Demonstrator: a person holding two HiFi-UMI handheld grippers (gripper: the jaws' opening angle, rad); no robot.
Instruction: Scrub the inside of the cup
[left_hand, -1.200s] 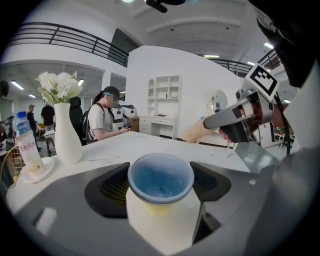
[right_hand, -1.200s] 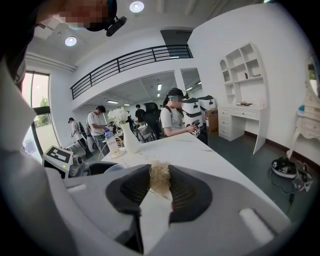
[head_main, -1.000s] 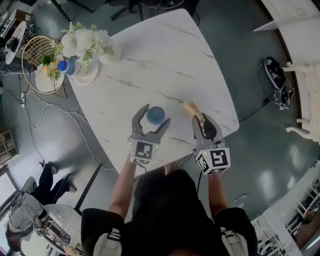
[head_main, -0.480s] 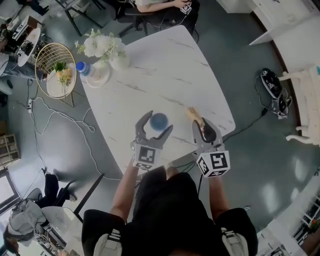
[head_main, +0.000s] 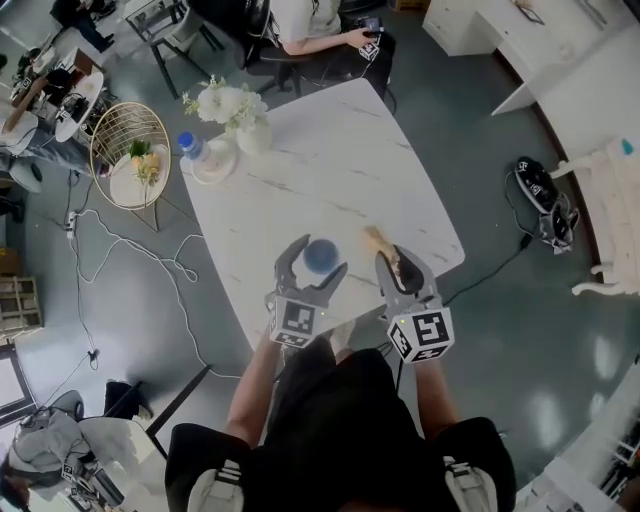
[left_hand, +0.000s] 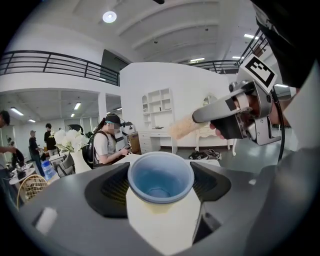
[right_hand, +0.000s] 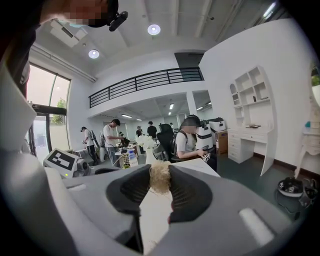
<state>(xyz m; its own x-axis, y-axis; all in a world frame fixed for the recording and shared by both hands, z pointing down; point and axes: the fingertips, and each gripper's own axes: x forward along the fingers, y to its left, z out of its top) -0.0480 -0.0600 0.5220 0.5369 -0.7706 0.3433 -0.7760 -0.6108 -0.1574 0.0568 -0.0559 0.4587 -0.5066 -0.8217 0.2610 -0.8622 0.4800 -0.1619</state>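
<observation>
In the head view, a white, marble-veined table (head_main: 330, 150) with rounded corners is seen below. A round cup (head_main: 319, 256), blue inside, is enclosed between the curved grey jaws of the left gripper (head_main: 312, 264) above the table's near edge. Just to its right, the right gripper (head_main: 397, 262) is held level with it, and a tan, fibrous scrubber (head_main: 378, 240) projects past its tips, apart from the cup. Both bare forearms are bent in from the body, with the grippers pointed away from the person, side by side. In the left gripper view, the cup is shown as smooth and tapered, with a blue lining, a rolled rim and a pale cream outside. Its mouth is turned toward the camera. The ribbed black pads are pressed against its sides, so the jaws are spread wide around it. The scrubber's shaggy end is seen above and beyond the rim, clear of it. In the right gripper view, the jaws are drawn narrow and clamped on the straw-coloured tuft.
</observation>
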